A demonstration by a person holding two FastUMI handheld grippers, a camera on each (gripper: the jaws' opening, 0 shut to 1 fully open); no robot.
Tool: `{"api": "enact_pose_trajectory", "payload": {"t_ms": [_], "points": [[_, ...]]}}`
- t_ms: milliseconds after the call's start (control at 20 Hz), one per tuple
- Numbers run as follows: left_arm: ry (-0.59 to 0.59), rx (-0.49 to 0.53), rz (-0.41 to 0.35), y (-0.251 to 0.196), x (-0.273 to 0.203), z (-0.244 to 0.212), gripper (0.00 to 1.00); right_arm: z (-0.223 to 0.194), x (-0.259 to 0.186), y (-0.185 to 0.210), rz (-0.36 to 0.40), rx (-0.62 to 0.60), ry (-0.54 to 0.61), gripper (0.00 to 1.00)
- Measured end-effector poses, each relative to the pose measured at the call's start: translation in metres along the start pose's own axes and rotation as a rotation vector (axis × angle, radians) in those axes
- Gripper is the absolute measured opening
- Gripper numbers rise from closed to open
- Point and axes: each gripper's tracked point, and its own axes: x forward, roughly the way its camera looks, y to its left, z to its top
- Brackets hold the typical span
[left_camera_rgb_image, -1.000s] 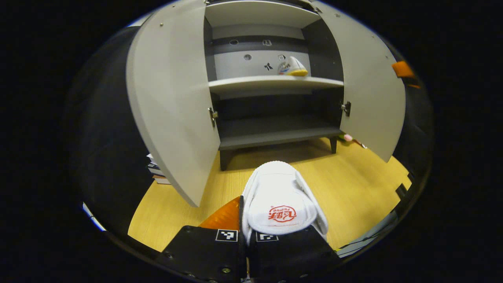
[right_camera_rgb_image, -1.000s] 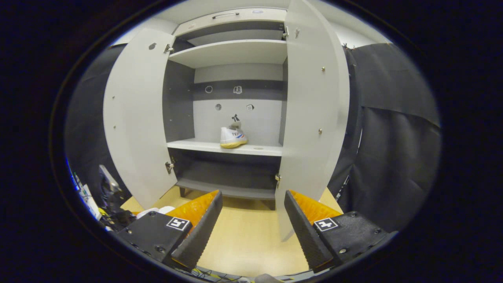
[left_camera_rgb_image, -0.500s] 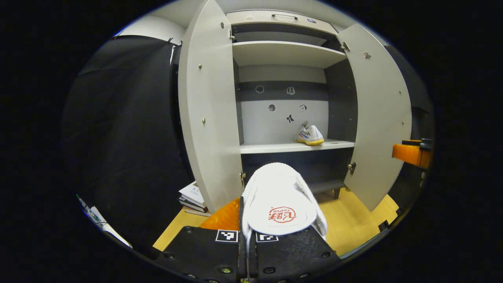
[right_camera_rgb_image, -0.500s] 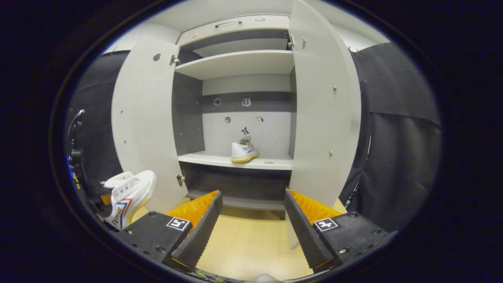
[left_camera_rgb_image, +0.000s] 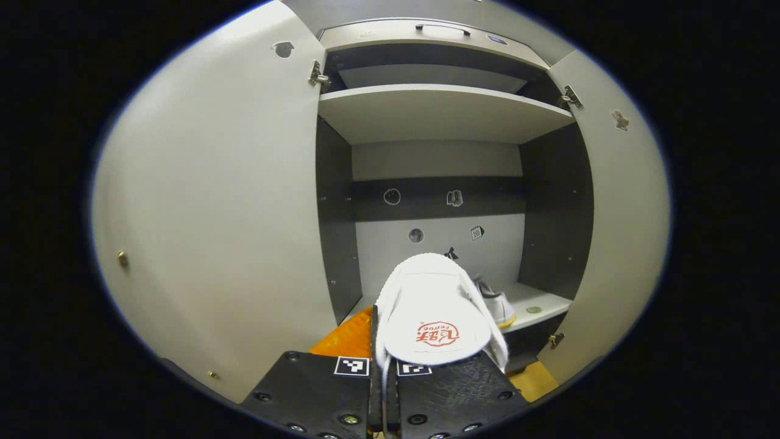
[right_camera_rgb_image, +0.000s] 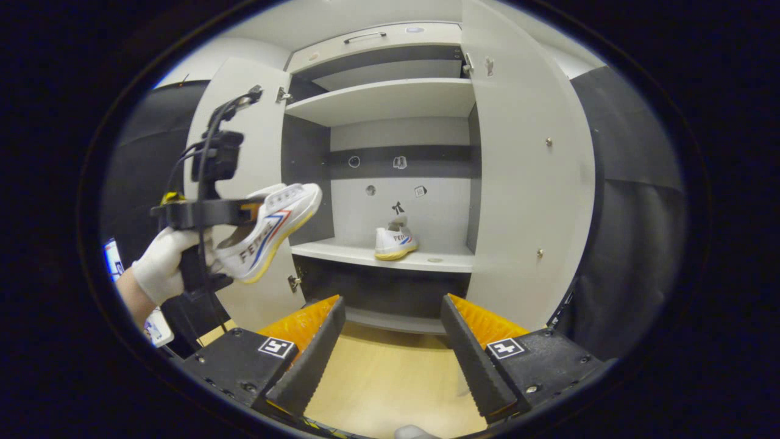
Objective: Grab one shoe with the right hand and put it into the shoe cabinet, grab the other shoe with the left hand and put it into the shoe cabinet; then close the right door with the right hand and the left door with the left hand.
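A white shoe [left_camera_rgb_image: 436,311] with a yellow sole is held up in front of the open shoe cabinet, and my left gripper [left_camera_rgb_image: 378,341] is shut on its side wall. In the right gripper view that shoe [right_camera_rgb_image: 271,225] hangs beside the left door [right_camera_rgb_image: 256,140], carried by the left gripper [right_camera_rgb_image: 241,210] in a gloved hand [right_camera_rgb_image: 161,268]. The other white shoe [right_camera_rgb_image: 395,242] stands on the middle shelf [right_camera_rgb_image: 365,255], partly hidden behind the held shoe in the left gripper view. My right gripper [right_camera_rgb_image: 393,341] is open with nothing in it, low in front of the cabinet.
Both cabinet doors stand wide open: the left door [left_camera_rgb_image: 213,244] and the right door [left_camera_rgb_image: 615,244], also the right door [right_camera_rgb_image: 524,183]. An upper shelf [left_camera_rgb_image: 439,110] lies above. Wooden floor [right_camera_rgb_image: 390,384] runs under the cabinet. Black cloth [right_camera_rgb_image: 634,256] hangs at the right.
My left gripper has risen and moved closer to the cabinet with the shoe, from floor level to the middle shelf's height. The right gripper has stayed open and drifted slightly.
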Motion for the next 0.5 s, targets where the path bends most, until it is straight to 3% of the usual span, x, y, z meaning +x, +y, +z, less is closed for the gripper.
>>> {"api": "enact_pose_trajectory", "payload": {"t_ms": [200, 400, 500], "points": [[0.009, 0.038, 0.012, -0.021, 0.083, 0.010, 0.11, -0.003, 0.006, -0.003, 0.016, 0.008, 0.019, 1.00], [0.081, 0.028, -0.005, -0.005, 0.146, 0.012, 0.11, -0.006, 0.007, -0.011, 0.005, -0.004, 0.042, 1.00], [0.136, 0.053, 0.010, -0.020, 0.174, -0.013, 0.12, -0.007, 0.005, -0.014, -0.001, -0.001, 0.053, 1.00]]}}
